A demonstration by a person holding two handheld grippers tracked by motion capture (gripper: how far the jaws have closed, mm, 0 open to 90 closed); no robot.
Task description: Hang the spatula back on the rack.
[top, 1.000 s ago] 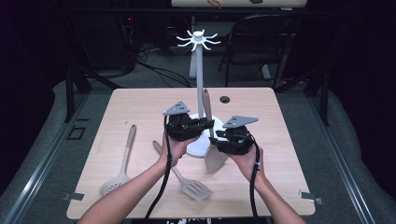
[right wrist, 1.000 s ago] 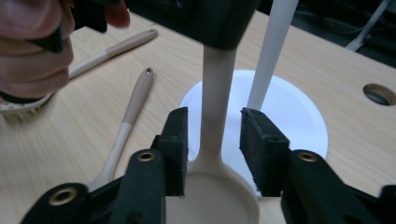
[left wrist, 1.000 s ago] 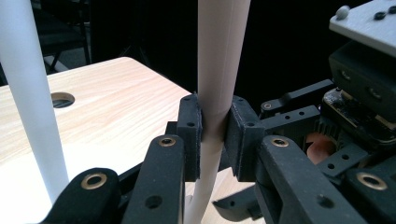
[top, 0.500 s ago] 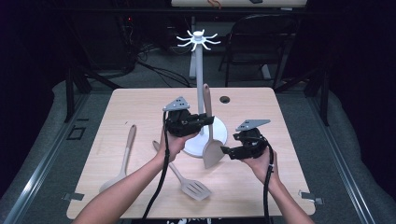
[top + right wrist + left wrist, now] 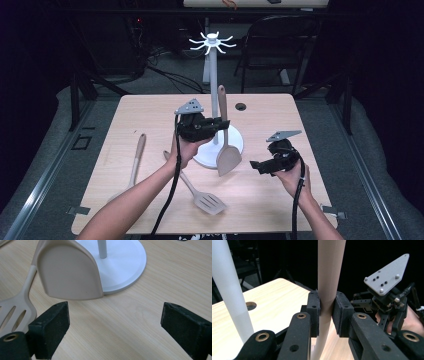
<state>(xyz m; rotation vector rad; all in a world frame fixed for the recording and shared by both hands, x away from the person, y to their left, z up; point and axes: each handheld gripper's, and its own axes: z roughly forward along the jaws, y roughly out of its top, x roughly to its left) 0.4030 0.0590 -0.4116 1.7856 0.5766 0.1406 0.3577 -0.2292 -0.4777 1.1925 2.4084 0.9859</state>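
The left gripper's black padded fingers (image 5: 314,312) pinch the handle of a beige, solid-bladed plastic turner (image 5: 226,134), one pad on each side of the shaft. The left gripper (image 5: 216,125) holds the turner upright above the pale wooden table (image 5: 150,115), handle pointing up and flat blade hanging down. The blade hangs in front of the round white base of a white utensil stand (image 5: 213,95), whose tall pole rises just beside the handle and ends in a ring of short hooks. The person's left hand (image 5: 186,149) supports the gripper from below.

The right gripper's fingers (image 5: 52,325) are spread wide with only bare table between them; its jaws have just been opening. The right gripper (image 5: 256,167) sits low over the table to the right of the stand's base, apart from the turner, with the person's right hand (image 5: 292,176) behind it. In the right gripper view, the turner's blade (image 5: 68,272) hangs ahead of the spread fingers.

Farther out on the table, a beige slotted plastic spatula (image 5: 197,190) lies in front of the stand, and a beige long-handled utensil (image 5: 134,162) lies well to the left. A small dark round hole (image 5: 241,106) marks the table's far side.
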